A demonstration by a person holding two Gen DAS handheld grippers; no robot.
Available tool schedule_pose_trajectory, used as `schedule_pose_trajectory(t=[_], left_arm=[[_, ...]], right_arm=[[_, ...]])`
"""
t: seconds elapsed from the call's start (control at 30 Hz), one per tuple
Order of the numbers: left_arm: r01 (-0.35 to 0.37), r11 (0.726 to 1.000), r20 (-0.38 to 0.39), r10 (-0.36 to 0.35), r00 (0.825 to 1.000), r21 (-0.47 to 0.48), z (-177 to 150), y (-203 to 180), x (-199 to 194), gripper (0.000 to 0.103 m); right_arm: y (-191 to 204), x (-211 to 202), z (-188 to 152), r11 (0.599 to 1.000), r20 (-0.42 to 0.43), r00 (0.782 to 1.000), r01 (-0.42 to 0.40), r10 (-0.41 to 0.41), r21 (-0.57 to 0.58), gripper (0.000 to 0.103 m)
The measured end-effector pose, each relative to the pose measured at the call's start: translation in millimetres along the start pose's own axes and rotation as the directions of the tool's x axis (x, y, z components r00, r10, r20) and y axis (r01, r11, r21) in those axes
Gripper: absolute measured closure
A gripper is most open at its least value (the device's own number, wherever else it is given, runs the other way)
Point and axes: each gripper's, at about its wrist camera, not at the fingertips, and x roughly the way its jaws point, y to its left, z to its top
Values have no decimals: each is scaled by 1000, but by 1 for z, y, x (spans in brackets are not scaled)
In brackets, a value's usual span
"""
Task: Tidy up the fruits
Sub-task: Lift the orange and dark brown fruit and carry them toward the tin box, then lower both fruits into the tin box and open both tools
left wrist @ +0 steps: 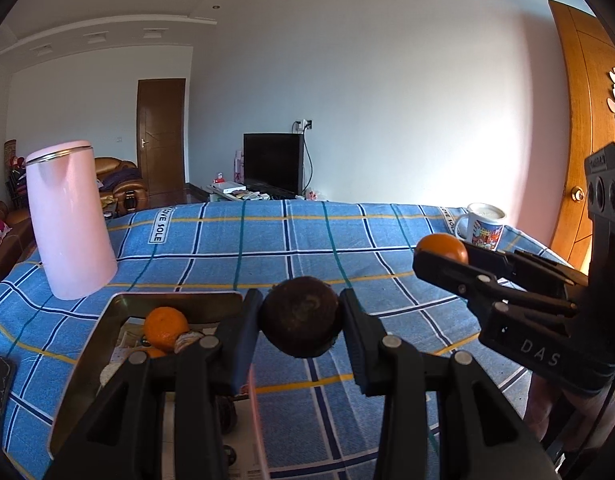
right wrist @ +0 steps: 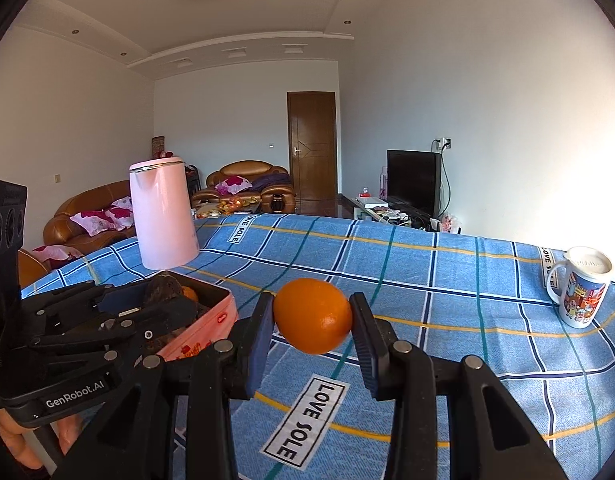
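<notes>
**Left wrist view: both grippers loaded, fruits in the air**

The left wrist view shows the left gripper (left wrist: 301, 322) clamped on a dark brown, rough-skinned fruit (left wrist: 301, 322), held clear above the tabletop (left wrist: 307, 236) with its blue checked cloth. Just to the left and below sits the tin box (left wrist: 119, 308), open, with an orange fruit in the box (left wrist: 165, 328) and some wrapped items beside it. In the right wrist view, the right gripper (right wrist: 312, 316) is closed on an orange (right wrist: 312, 316), also lifted off the cloth.

Judging by this, the task is partway: at least one orange lies in the box, and two fruits are held but not yet set down. Whether they are heading into the box or out of it cannot be told from these pictures. No loose fruit shows on the cloth.

Around them, a pink kettle (right wrist: 163, 212) stands just behind the box, and a printed mug (right wrist: 583, 288) sits well apart near the tabletop's right edge. Neither blocks the box, but the two grippers are close together, so they could crowd each other over it.
</notes>
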Motion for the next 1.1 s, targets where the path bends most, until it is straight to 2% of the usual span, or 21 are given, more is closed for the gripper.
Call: schedule_pose_trajectory(t=[0.47, 0.73, 1.1], left_arm=[[-126, 987, -46, 122, 992, -96, -11, 71, -8, 62], [-160, 978, -63, 153, 986, -131, -14, 100, -12, 62], [-180, 971, -111, 164, 980, -158, -23, 124, -7, 62]], right_arm=[[74, 43, 10, 987, -51, 989, -141, 138, -74, 63], [107, 64, 7, 975, -97, 979, -190, 179, -113, 63], [128, 91, -5, 966, -196, 959, -230, 204, -121, 63]])
